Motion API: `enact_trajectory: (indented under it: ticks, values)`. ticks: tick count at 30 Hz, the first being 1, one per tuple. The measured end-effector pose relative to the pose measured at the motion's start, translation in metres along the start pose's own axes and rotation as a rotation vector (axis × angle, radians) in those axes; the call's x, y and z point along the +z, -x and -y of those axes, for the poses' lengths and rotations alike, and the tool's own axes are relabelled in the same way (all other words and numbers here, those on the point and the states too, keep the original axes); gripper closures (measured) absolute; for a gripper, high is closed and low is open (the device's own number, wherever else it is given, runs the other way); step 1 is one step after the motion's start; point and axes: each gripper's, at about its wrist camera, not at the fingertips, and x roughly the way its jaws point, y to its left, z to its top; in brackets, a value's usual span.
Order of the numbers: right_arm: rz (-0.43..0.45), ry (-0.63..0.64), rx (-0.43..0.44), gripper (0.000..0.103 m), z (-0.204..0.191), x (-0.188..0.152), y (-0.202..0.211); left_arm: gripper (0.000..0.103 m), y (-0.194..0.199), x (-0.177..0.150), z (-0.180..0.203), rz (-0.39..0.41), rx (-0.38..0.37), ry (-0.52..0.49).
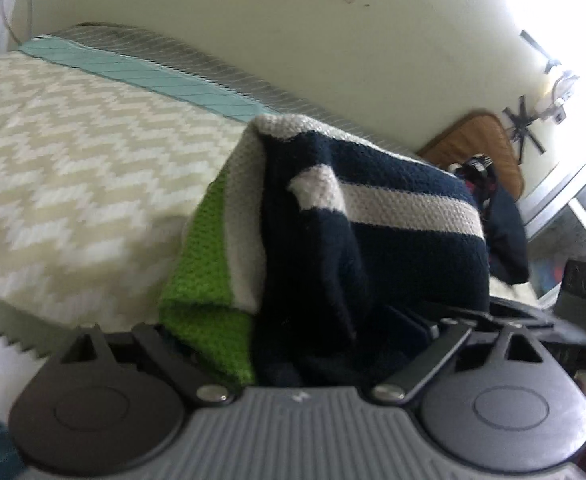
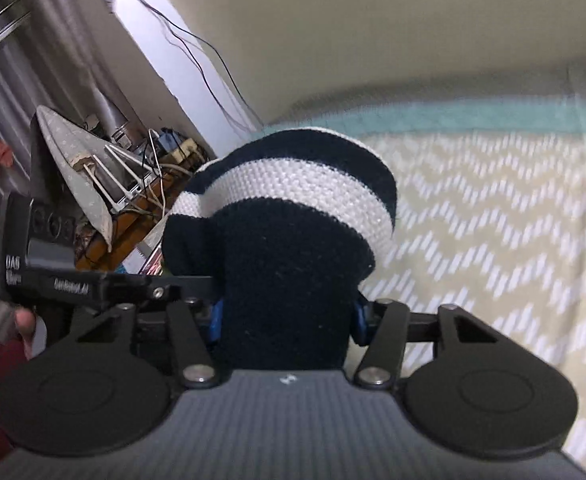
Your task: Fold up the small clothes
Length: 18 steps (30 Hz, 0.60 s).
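Observation:
A knitted garment (image 1: pixel 373 200) in navy, white and green stripes is heaped up right in front of the left wrist camera, above the bed. My left gripper (image 1: pixel 301 316) has its jaws spread wide. The cloth lies between and over its fingers and hides the tips. In the right wrist view the same garment (image 2: pixel 293 184) shows a navy and white striped roll. My right gripper (image 2: pixel 289 316) is shut on its navy part, with the blue pads (image 2: pixel 218 320) pressing in from both sides.
The bed cover (image 1: pixel 73 180) has a beige and white zigzag pattern with a teal band (image 1: pixel 133 68) along the wall. Dark clothes (image 1: pixel 501 220) lie behind the garment. An ironing board (image 2: pixel 73 160) and a cluttered shelf with cables (image 2: pixel 161 152) stand off the bed's end.

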Motion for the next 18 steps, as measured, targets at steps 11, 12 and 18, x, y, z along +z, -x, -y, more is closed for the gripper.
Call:
enact_trajectory:
  ticks: [11, 12, 18]
  values:
    - [0.049, -0.198, -0.137, 0.036, 0.07, -0.001, 0.041, 0.0, -0.068, 0.012, 0.066, -0.045, 0.035, -0.152]
    - [0.048, -0.23, -0.136, 0.035, 0.077, -0.005, 0.04, 0.0, -0.069, 0.01, 0.071, -0.037, 0.054, -0.175]
    - [0.087, -0.301, -0.073, 0.019, 0.093, -0.024, 0.053, 0.0, -0.071, 0.004, 0.076, 0.012, 0.101, -0.231]
